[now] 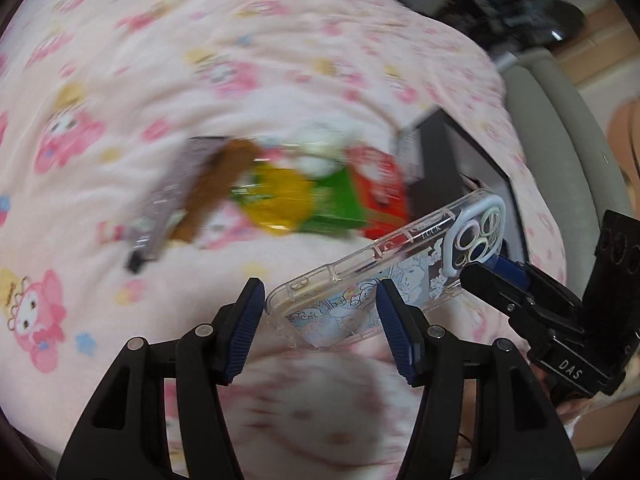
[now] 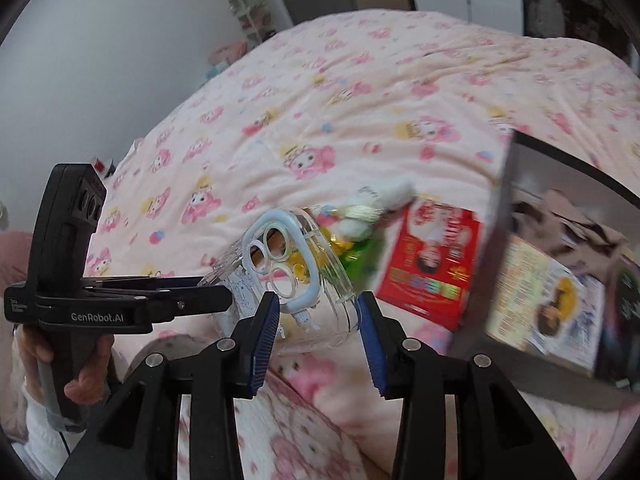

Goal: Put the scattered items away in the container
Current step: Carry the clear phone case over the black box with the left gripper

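A clear phone case (image 1: 360, 276) printed with cartoons hangs above the pink bedspread, gripped at both ends. My left gripper (image 1: 320, 300) is shut on its lower end, jaws wide. My right gripper (image 2: 318, 312) holds the camera-ring end of the phone case (image 2: 288, 264), and it comes in from the right as the right gripper (image 1: 480, 276) in the left wrist view. On the bed beyond lie a red packet (image 2: 432, 264), a green and yellow packet (image 1: 280, 196), a white plush charm (image 2: 376, 204), a brown item (image 1: 216, 192) and a grey wrapper (image 1: 168, 196). The dark box (image 2: 500, 240) stands to the right.
The box holds printed booklets (image 2: 532, 300) and crumpled brown paper. A hand (image 2: 80, 384) grips the left gripper's handle. The pink cartoon bedspread (image 2: 360, 100) spreads far behind. A grey chair edge (image 1: 560, 140) and dark clutter sit past the bed's right side.
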Motion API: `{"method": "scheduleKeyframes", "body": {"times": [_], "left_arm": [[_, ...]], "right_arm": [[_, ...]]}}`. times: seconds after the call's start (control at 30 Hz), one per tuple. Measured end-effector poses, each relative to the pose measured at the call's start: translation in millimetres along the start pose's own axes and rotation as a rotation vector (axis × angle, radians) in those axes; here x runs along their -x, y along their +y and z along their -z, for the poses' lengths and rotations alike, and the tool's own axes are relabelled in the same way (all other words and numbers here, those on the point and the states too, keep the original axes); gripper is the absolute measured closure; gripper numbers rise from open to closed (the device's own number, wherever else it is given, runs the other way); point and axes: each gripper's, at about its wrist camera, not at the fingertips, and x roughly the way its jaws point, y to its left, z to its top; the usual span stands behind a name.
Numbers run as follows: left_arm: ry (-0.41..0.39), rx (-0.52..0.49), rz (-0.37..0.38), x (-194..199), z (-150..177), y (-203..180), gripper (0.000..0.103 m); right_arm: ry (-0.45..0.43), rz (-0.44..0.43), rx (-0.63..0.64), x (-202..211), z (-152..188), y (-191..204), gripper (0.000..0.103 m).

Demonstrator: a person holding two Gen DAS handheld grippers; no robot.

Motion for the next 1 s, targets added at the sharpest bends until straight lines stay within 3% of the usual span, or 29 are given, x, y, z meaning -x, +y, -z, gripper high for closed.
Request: {"method": "scheduleKeyframes", "body": {"times": [0.13,0.23,0.37,0.5,0.77,1.0], "left_arm": [[0.021,-0.096,0.024,-17.0,3.5,-57.2,0.045],[0.053,-0.146,0.037,-38.6,11.4,-97.3,0.045],[0.112,-0.199,0.047,-68.4,23.9,-137.4,0.045],[0.169,-0.243,0.035,-104.4,33.9,-166.7,0.045],[0.175,-0.225,0.059,-144.8,36.1,-165.2,0.045],[0.144,-0.150,0.063,-134.1,34.0,-145.7,0.044]], "right_arm": [[-0.056,0.009,-0.083,46.6,22.7,-34.5,0.066],[-0.087,0.072,-0.119,74.3,46.1,-58.2,0.066],[-0.102,0.129,-0.172,96.5,76.9,-92.5,0.065],[-0.091,0.115,-0.273,101.7,103.8,-136.3,0.065],[-0.010,0.104,-0.392,77.8,132.1,-180.1,0.065],[-0.028,0.178,-0.386,77.1,133.2,-177.9,0.065]]}}
